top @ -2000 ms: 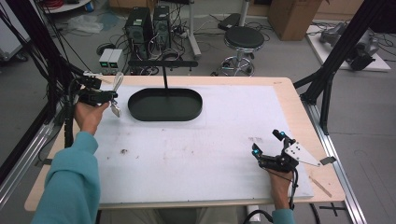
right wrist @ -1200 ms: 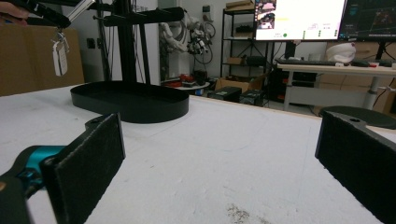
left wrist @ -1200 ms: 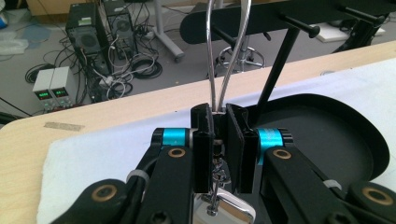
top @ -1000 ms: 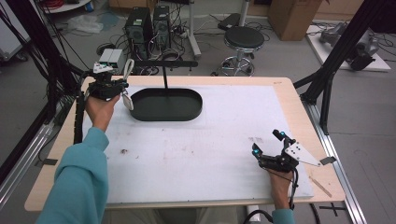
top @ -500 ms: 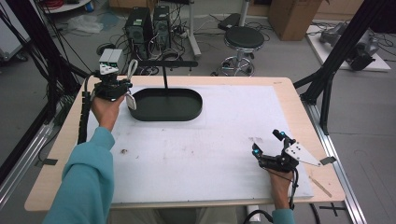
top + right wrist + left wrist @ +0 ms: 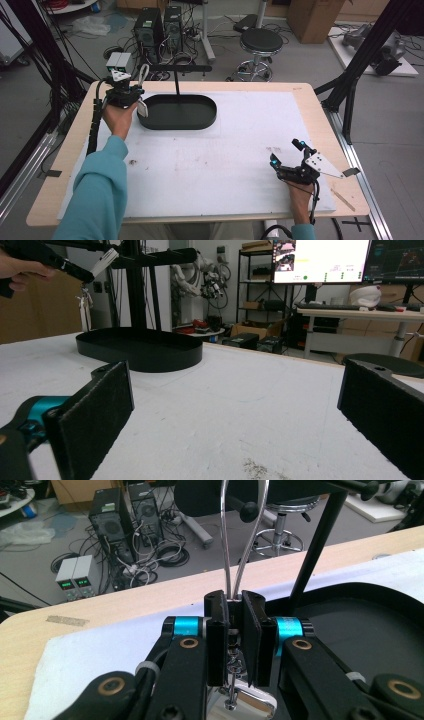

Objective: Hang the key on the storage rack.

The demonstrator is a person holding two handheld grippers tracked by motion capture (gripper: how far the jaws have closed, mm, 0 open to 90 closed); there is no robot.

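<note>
The metal utensil (image 6: 143, 106) is clamped in the left tool (image 6: 138, 95), held off the table near its far left corner, just beside the left end of the black oval stand base (image 6: 200, 121). Its wire loop (image 6: 144, 73) points up and away, close to the stand's crossbar (image 6: 195, 67), though I cannot tell whether the two touch.

Two seconds ago the left hand was by the table's left edge with the utensil hanging low. It has since swung toward the far edge and tipped the loop upward. I judge this to be the approach for hanging the utensil on the crossbar, which is not yet done. The right tool (image 6: 286, 153) has not moved; it rests near the right end of the near edge with its jaws wide apart and nothing between them.

The left gripper view shows what the high view cannot. The left tool (image 6: 235, 625) is closed tight on the two silver wires of the loop (image 6: 232, 540), with a small spring and a shiny plate below the pads, and the upright post (image 6: 315, 550) just to the right. The right gripper view looks level across the white mat (image 6: 240, 405), with the right tool (image 6: 235, 405) open and bare.
</note>
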